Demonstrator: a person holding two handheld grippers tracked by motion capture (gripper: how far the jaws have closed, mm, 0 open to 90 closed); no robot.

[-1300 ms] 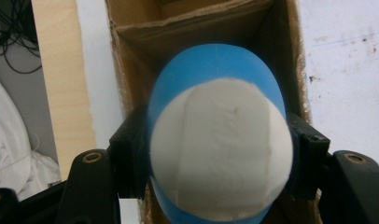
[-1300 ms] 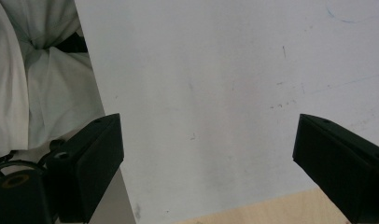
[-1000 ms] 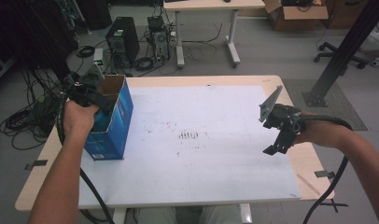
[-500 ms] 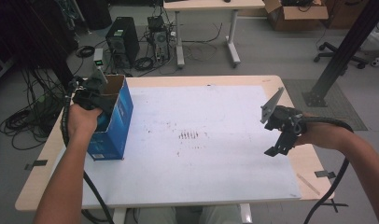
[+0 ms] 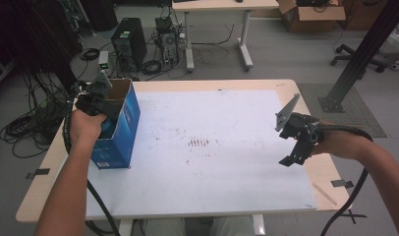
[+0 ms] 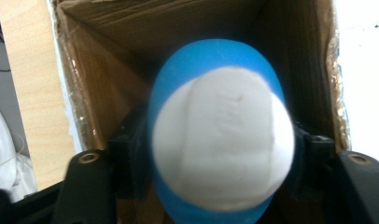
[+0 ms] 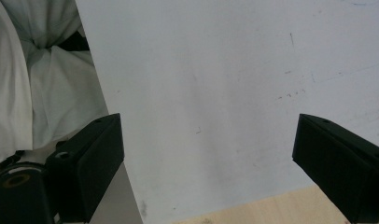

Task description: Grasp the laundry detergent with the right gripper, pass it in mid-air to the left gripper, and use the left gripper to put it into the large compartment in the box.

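The left gripper (image 6: pixel 192 186) jaws have just been opening around the blue-and-white egg-shaped object (image 6: pixel 220 135), apparently still touching it, inside the blue cardboard box (image 5: pixel 120 129). Release seems underway; withdrawal remains. Far right of the box, the right gripper (image 5: pixel 298 142) hovers wide open, empty.

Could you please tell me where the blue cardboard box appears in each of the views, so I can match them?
High view: the blue cardboard box stands at the table's left edge, open top up.
Left gripper view: its brown inner walls frame the picture, around the blue and white object between the fingers.
Right gripper view: I don't see it.
Shared landmark: the white tabletop sheet.
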